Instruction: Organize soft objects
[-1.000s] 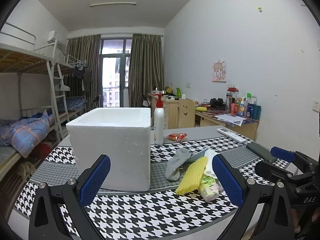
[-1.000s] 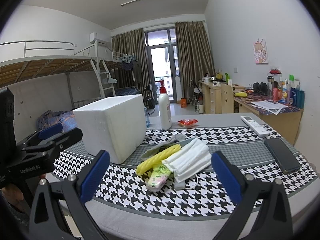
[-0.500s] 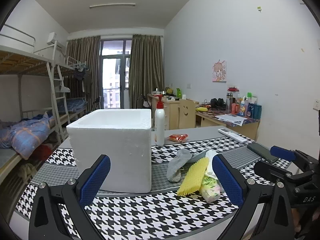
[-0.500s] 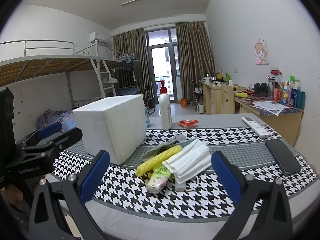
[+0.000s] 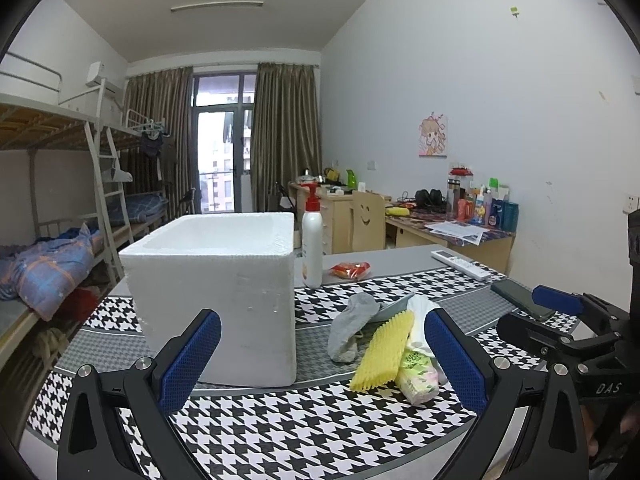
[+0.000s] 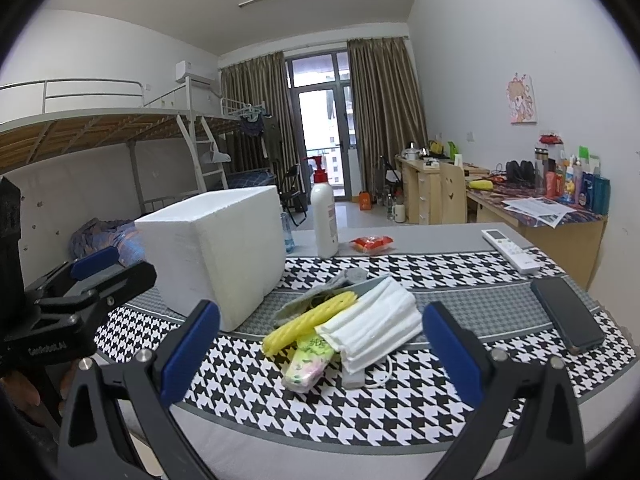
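Nearest the cameras, the left gripper [image 5: 322, 354] and right gripper [image 6: 320, 346] hang spread wide and empty over the checked table [image 6: 400, 420]; just beyond lies the pile: tissue pack [image 6: 308, 362], yellow sponge [image 6: 308, 326], masks [image 6: 374, 326], what looks like a grey sock [image 5: 352, 326]; pinch the top piece alone, lift clear, then drop it into the foam box [image 5: 216, 300] beside.

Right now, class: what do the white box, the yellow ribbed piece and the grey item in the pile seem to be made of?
White box: expanded foam, matte, with a pebbly bead texture.
Yellow ribbed piece: probably soft foam netting or sponge, with a dull, ridged surface.
Grey item: knit fabric, likely a sock, limp and crumpled.
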A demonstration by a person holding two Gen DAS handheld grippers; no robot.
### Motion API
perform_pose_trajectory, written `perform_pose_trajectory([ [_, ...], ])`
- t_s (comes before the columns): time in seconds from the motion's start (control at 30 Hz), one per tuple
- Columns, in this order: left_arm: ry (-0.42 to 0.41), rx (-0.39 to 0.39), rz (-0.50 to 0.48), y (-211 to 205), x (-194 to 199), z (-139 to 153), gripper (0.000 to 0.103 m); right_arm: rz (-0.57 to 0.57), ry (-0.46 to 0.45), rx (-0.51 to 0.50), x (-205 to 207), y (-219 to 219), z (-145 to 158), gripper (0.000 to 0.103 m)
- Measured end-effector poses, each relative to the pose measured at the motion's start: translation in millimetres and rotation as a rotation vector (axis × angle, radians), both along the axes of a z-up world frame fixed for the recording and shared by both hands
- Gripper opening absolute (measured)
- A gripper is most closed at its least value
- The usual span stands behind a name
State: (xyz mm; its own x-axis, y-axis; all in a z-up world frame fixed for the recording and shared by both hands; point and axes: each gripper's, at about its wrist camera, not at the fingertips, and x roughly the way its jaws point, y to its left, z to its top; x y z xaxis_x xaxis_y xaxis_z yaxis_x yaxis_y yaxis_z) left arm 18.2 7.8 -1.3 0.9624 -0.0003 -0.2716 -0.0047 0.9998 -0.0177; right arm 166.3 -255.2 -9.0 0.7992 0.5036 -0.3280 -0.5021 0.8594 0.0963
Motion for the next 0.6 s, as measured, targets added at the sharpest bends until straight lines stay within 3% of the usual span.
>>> perform_pose_trajectory([
  [0.6,0.107,0.023,-0.067,-11.7,40.6,-18.1,0.102,-0.037,0.095,-0.013,43.5,-6.4,-17.6,0.102],
])
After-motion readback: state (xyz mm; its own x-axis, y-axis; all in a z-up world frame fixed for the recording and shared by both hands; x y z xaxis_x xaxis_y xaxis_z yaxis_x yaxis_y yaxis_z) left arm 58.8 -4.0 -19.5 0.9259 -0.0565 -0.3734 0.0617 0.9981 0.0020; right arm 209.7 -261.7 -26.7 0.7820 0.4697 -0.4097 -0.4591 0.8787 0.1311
